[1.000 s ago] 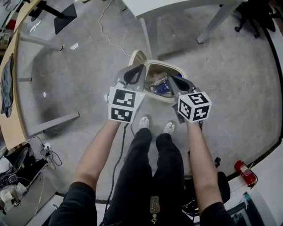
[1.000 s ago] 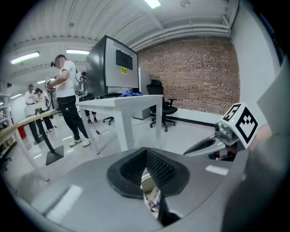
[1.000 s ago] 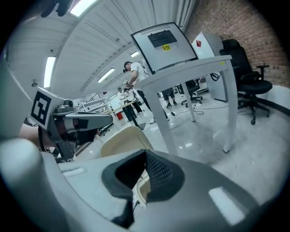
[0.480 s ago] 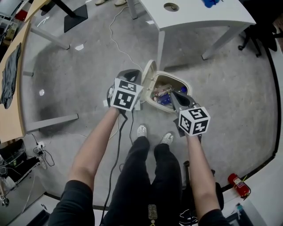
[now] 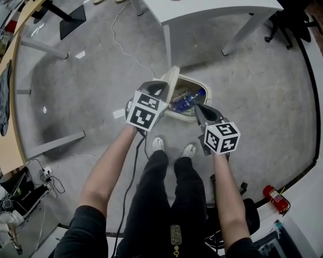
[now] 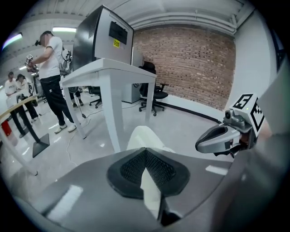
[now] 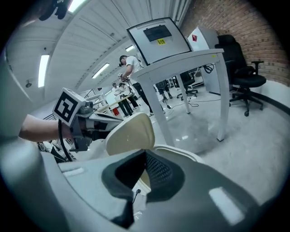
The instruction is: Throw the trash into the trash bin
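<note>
- Beneath the person, a grey concrete floor [image 5: 262,90] fills the head view.
- White desk [image 5: 212,10]: stands at the top edge, its legs reaching the floor just behind the bin.
- Trash bin [image 5: 206,92]: cream, on the floor between the desk legs and the person's shoes [image 5: 158,144]. Its lid [image 5: 172,79] is swung up at the bin's left side.
- Left gripper [image 5: 160,86]: held beside the raised lid, pointing obliquely down. Its jaws are closed tip to tip and nothing can be seen clamped between them; the pale lid shows beyond them in the left gripper view.
- Right gripper [image 5: 198,107]: over the bin's near right rim. Its jaws also meet at the tips, and no item is seen in them.
- Trash [image 5: 180,97]: lies inside the open bin, with a blue bottle [image 5: 191,99] on top.
</note>
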Demonstrator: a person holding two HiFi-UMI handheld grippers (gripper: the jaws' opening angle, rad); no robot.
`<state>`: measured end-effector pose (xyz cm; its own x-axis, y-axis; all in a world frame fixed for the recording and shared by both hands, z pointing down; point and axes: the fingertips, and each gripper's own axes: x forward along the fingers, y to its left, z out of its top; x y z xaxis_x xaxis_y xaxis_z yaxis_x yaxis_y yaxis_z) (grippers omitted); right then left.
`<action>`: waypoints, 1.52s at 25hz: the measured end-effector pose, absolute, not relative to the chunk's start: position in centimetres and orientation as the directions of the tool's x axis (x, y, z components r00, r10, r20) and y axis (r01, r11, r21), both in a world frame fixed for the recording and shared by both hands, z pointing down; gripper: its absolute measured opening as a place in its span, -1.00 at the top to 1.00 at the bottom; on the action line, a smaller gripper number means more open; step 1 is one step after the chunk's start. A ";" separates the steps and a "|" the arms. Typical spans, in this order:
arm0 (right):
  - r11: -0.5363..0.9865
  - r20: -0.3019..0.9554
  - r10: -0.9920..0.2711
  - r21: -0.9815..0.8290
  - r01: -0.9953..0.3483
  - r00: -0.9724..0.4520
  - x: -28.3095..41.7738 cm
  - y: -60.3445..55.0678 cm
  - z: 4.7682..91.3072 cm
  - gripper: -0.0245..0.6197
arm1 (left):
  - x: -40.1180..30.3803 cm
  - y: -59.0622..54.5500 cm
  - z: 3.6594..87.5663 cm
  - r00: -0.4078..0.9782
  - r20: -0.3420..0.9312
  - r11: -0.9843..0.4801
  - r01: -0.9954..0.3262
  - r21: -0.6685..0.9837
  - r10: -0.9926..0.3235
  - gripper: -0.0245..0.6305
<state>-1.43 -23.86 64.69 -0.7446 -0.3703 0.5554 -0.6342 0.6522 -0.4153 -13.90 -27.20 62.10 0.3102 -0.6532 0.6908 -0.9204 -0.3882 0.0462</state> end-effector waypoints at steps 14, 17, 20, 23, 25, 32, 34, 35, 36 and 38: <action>0.530 0.613 -0.428 -0.425 -0.734 -0.664 10.0 -24.2 68.3 0.91 | -1.7 -27.7 71.6 0.390 0.776 -0.465 -0.874 0.143 -0.495 0.91; 0.496 0.620 -0.435 -0.440 -0.749 -0.653 12.3 -23.9 69.5 0.91 | -0.1 -27.8 74.4 0.367 0.797 -0.447 -0.884 0.138 -0.480 0.91; 0.478 0.629 -0.432 -0.448 -0.755 -0.646 14.0 -23.4 70.8 0.91 | 1.0 -28.0 76.7 0.347 0.816 -0.446 -0.886 0.125 -0.463 0.91; 0.463 0.636 -0.430 -0.454 -0.761 -0.641 15.4 -23.2 72.0 0.91 | 1.7 -28.3 78.6 0.331 0.825 -0.448 -0.887 0.108 -0.457 0.91; 0.454 0.642 -0.428 -0.456 -0.765 -0.636 16.2 -23.1 72.7 0.91 | 1.8 -28.3 79.8 0.319 0.833 -0.435 -0.894 0.106 -0.452 0.91; 0.438 0.635 -0.424 -0.480 -0.760 -0.646 16.6 -23.1 73.5 0.91 | 2.3 -27.8 81.5 0.276 0.854 -0.457 -0.888 0.052 -0.440 0.91; 0.444 0.627 -0.424 -0.485 -0.753 -0.654 16.2 -23.2 73.3 0.91 | 2.3 -27.8 81.9 0.257 0.863 -0.466 -0.884 0.029 -0.435 0.91; 0.450 0.619 -0.426 -0.487 -0.749 -0.659 16.0 -23.4 73.0 0.91 | 2.3 -27.9 81.9 0.253 0.867 -0.464 -0.885 0.029 -0.429 0.91; 0.458 0.609 -0.431 -0.489 -0.743 -0.666 15.9 -23.6 72.6 0.91 | 2.2 -27.9 81.9 0.253 0.872 -0.461 -0.887 0.036 -0.420 0.91; 0.479 0.580 -0.443 -0.492 -0.727 -0.684 15.7 -24.0 71.5 0.91 | 2.1 -27.7 81.3 0.257 0.879 -0.459 -0.887 0.049 -0.402 0.91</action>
